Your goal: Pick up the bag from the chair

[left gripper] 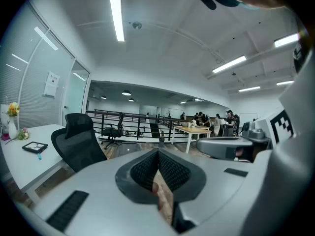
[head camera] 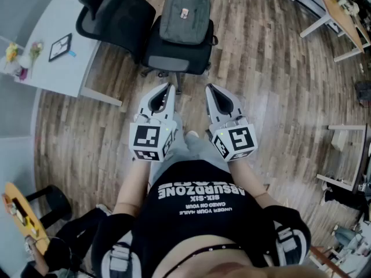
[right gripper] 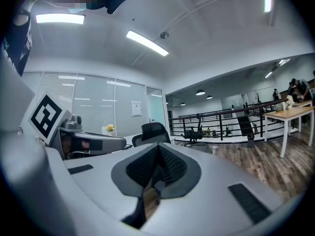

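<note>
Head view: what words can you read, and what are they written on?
"ABSURDZONE": upside down on the person's black shirt.
"SIX-SIX": next line on that shirt.
Smaller shirt lines: too small to read surely.
The badge on the bag: too small to read.

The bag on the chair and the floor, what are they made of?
The bag looks like soft grey fabric, matte, with seams and a front pocket. The floor looks like wood planks, brown with streaky grain and board lines; it could be wood-look laminate.
</note>
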`<action>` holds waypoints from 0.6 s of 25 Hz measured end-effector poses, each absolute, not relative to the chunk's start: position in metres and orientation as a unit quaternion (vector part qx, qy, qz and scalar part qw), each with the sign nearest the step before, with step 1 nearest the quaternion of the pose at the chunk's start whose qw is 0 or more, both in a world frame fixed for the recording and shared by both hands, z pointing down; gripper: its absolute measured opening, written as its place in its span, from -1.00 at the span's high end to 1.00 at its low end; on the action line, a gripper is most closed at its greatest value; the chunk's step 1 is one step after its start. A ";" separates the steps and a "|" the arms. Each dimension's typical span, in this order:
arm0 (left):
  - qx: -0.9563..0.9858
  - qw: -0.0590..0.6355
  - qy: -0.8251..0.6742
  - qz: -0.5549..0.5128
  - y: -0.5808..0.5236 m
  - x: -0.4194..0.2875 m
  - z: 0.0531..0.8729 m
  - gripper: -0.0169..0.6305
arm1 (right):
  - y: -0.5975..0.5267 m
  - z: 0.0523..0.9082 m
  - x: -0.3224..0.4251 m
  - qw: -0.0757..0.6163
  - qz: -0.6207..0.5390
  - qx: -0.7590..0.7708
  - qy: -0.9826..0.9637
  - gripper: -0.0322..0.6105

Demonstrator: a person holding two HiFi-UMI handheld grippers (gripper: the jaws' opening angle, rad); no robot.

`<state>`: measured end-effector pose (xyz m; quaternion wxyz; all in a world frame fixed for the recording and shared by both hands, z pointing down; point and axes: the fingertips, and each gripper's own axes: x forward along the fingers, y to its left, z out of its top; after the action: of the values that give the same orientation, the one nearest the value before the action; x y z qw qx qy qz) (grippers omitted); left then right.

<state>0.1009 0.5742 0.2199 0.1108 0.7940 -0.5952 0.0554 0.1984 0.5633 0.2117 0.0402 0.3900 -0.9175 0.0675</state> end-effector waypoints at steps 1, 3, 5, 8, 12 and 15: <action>0.794 0.111 -0.596 0.055 0.572 0.100 0.221 0.90 | 0.560 0.212 0.198 0.040 0.069 0.391 -0.917 0.85; 0.791 0.112 -0.599 0.052 0.567 0.096 0.221 0.90 | 0.554 0.212 0.198 0.040 0.069 0.392 -0.917 0.85; 0.787 0.117 -0.603 0.047 0.559 0.089 0.221 0.90 | 0.547 0.212 0.198 0.038 0.070 0.393 -0.916 0.85; 0.784 0.121 -0.607 0.046 0.545 0.080 0.221 0.90 | 0.530 0.212 0.195 0.033 0.079 0.395 -0.915 0.85; 0.784 0.124 -0.607 0.047 0.516 0.066 0.224 0.90 | 0.501 0.213 0.179 0.030 0.080 0.392 -0.916 0.85; 0.781 0.131 -0.608 0.051 0.495 0.057 0.230 0.90 | 0.482 0.219 0.172 0.031 0.087 0.392 -0.915 0.85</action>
<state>0.0568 0.4955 0.2295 0.1310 0.7810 -0.6085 0.0511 0.1717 0.4817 0.2185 0.0308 0.3921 -0.9152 0.0875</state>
